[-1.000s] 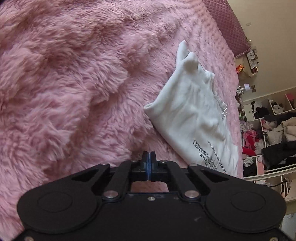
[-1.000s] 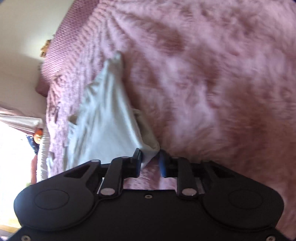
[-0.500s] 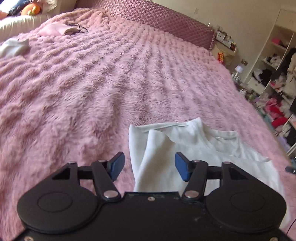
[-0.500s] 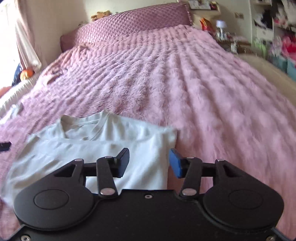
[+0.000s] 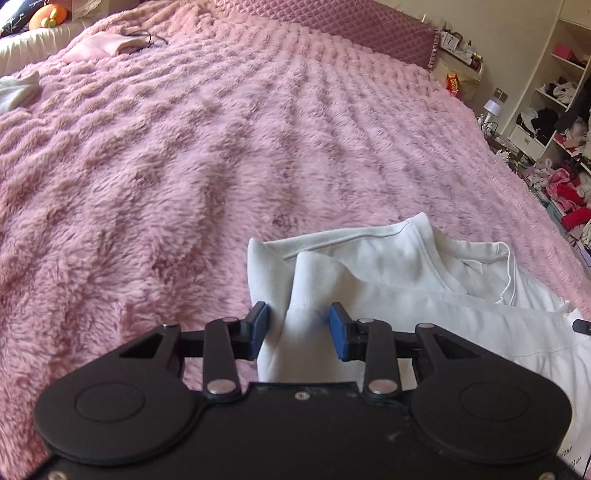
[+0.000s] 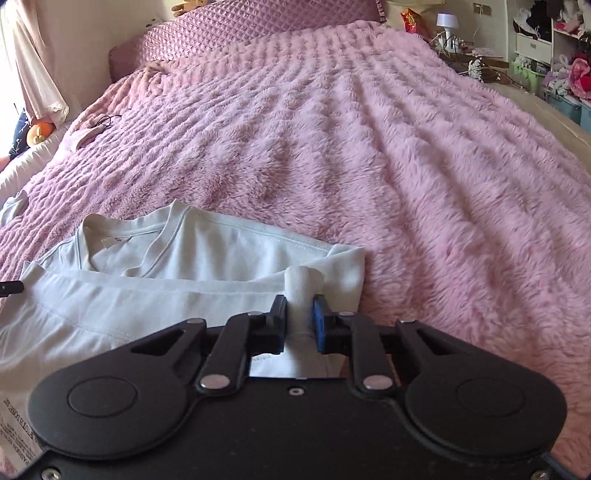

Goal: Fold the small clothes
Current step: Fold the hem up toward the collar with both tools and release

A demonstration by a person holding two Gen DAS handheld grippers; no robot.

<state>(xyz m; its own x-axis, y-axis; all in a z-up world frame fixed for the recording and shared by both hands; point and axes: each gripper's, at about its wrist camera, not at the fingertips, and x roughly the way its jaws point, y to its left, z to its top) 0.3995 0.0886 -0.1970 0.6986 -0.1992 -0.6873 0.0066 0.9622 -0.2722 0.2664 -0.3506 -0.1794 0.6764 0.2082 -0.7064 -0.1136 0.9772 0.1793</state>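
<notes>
Tongs [image 6: 299, 317] newly pinching crosswise shirt [image 6: 229, 254]

Location: a home bedroom. I work over a bed [image 5: 221, 147] covered with a shaggy pink blanket [image 6: 406, 166]. A quilted mauve headboard [image 6: 258, 22] stands at its far end against a plain cream wall. Beside the bed, a small white lamp [image 6: 447, 22] sits among bedside clutter. To my right, open white shelves [image 5: 554, 92] hold piled clothes, with red and pink garments [image 5: 569, 192] heaped below. To my left, a pale curtain [image 6: 33, 62] hangs at a bright window, and an orange plush toy [image 6: 38, 134] lies near it.
</notes>
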